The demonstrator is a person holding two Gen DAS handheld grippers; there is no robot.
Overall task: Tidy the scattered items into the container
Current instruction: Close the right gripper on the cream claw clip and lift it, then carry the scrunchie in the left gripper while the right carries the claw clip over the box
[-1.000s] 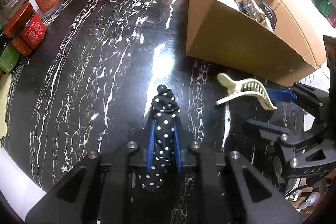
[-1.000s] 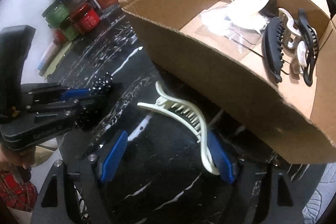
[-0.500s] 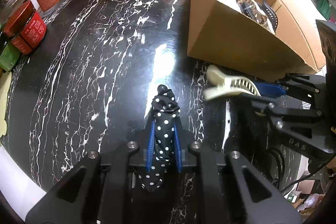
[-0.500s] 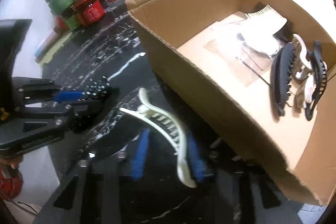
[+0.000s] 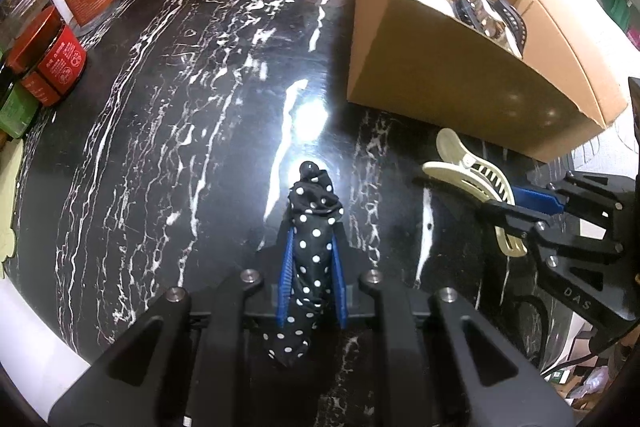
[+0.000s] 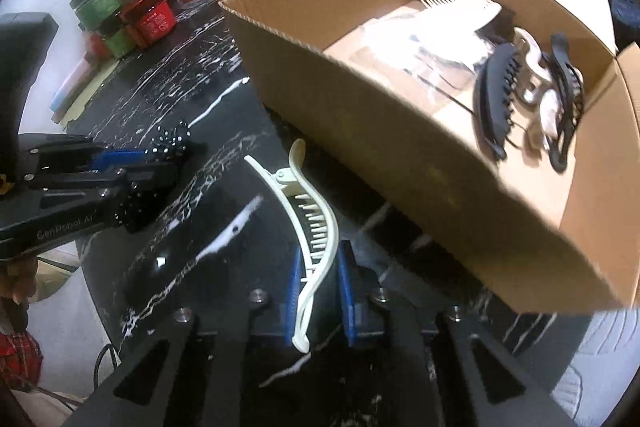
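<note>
Black marble table point(image 5: 168, 131) holds jars point(image 6: 152, 21) left, cardboard box point(image 6: 400, 163) right; left gripper point(image 5: 312, 263) clamps polka-dot scrunchie point(image 5: 312, 247), right gripper point(image 6: 320, 283) clamps cream hair claw point(image 6: 316, 223) beside the box wall.

Both grippers are matte black with angular, triangular cut-outs and 4 silver screw heads across the front. The left gripper point(image 5: 312, 267) has ribbed blue finger pads point(image 5: 286, 277); the right gripper point(image 6: 320, 291) matches, its side stamped "DAS" at 4 o'clock.
</note>
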